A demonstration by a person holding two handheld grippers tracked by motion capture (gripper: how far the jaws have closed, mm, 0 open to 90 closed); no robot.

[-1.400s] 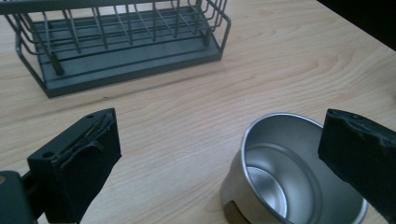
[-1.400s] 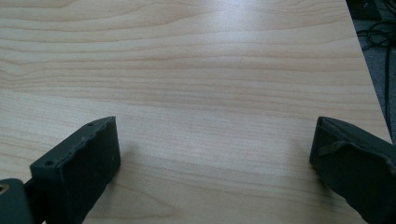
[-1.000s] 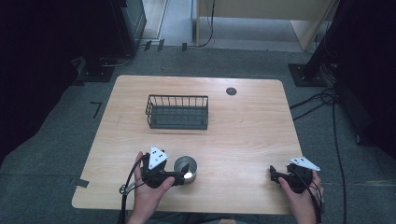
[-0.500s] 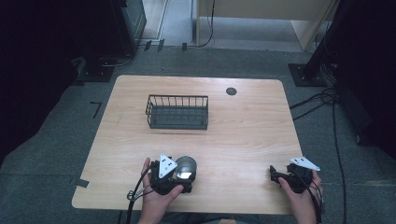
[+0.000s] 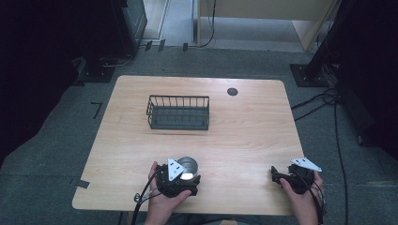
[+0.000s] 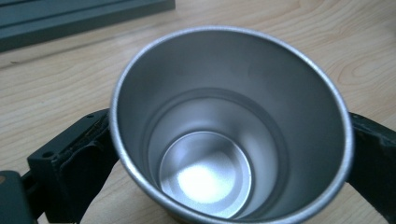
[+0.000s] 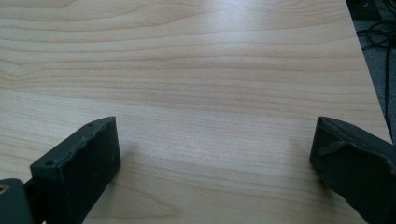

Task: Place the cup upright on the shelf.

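Note:
A shiny metal cup (image 5: 188, 164) stands open side up near the front edge of the wooden table (image 5: 244, 131). My left gripper (image 5: 184, 172) reaches it from the near side. In the left gripper view, the two black jaws press against opposite sides of the cup (image 6: 229, 126), so my left gripper (image 6: 224, 161) is shut on it. The cup is empty inside. My right gripper (image 5: 274, 176) rests low at the front right of the table. In the right gripper view, my right gripper (image 7: 215, 163) is open, with bare wood between its jaws.
A dark wire basket (image 5: 178, 101) stands mid-table, beyond the cup, and its base (image 6: 70, 16) also shows in the left gripper view. A round black grommet (image 5: 232, 91) sits near the far edge. The table's right edge and floor cables (image 7: 385, 42) lie close to my right gripper.
My left gripper has swung from the cup's left side to behind it and closed its jaws around it. The right gripper has not moved.

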